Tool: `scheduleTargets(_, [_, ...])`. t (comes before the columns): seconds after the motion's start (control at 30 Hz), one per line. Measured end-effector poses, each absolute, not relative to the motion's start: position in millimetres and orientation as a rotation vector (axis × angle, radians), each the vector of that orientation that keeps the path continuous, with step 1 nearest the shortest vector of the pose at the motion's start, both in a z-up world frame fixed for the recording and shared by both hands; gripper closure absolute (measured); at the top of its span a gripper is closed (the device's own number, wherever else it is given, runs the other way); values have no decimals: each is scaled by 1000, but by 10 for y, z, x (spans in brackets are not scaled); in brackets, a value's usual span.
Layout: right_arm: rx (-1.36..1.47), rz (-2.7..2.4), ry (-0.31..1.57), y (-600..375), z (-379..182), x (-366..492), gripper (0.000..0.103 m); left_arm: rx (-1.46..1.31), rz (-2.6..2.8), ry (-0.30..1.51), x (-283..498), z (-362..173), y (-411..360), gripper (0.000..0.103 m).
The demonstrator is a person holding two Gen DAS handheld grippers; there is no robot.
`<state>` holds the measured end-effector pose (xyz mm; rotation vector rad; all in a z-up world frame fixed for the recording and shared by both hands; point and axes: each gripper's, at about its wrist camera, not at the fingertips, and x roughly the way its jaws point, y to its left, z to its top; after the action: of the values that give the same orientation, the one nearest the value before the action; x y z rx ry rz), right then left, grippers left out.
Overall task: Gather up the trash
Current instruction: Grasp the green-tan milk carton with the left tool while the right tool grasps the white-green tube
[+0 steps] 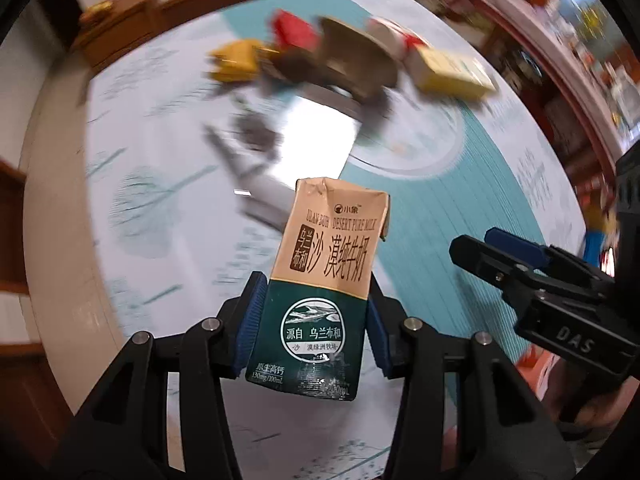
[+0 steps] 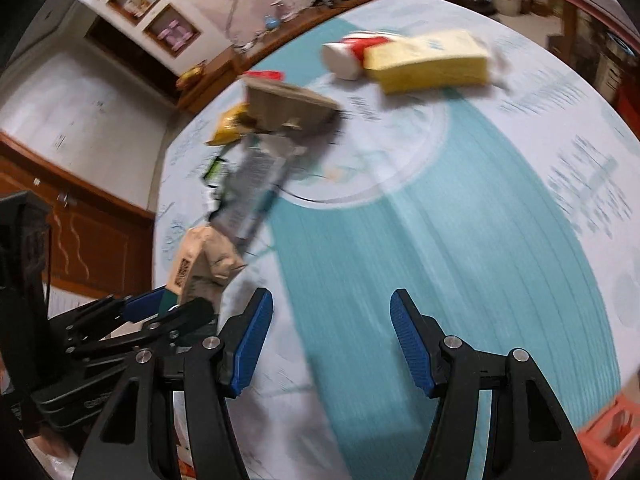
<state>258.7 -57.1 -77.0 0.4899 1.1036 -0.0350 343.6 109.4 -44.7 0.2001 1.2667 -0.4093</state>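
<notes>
I see a round tabletop (image 2: 460,240) under a white cloth printed with a broad teal band and a pale ring. At its far side lies blurred litter: a yellow pack (image 2: 428,62), a red-and-white cup (image 2: 348,54) on its side touching it, a brown cardboard piece (image 2: 288,106), a yellow wrapper (image 1: 236,62) and a silvery wrapper (image 2: 256,184).

Home dining room, round table (image 2: 520,184) (printed cover), wooden sideboard (image 2: 280,36)
</notes>
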Motion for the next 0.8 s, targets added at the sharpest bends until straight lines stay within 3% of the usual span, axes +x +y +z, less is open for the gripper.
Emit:
scheduleTargets(0.33, [317, 115, 1082, 204, -605, 3490, 41, 4, -244, 1196, 3897, -192, 2035, 59])
scheduleTargets(0.8, [-79, 136, 1080, 1034, -831, 4488, 40, -111, -148, 1208, 4349, -446, 2444, 59])
